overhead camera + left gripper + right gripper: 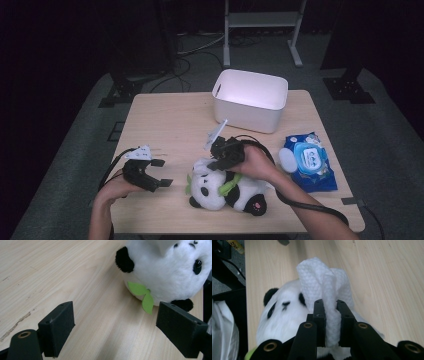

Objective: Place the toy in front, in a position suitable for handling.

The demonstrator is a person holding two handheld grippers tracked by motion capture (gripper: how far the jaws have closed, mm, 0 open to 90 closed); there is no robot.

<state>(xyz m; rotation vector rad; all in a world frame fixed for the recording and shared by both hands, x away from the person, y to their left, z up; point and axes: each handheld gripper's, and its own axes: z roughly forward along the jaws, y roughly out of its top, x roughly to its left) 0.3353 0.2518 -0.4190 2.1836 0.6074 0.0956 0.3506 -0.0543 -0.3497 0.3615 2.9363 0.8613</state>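
From my right claw's camera, the wipe (329,297) covers part of the panda's (282,315) head, and its lower end is lost between the jaws. My left claw's camera cuts the panda (170,272) off at the top edge.

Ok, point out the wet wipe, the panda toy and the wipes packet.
wet wipe (329,290): right gripper view, on the bunched cloth above the jaws.
panda toy (167,270): left gripper view, on its white head.
wipes packet (311,160): high view, on the blue packet's lid.
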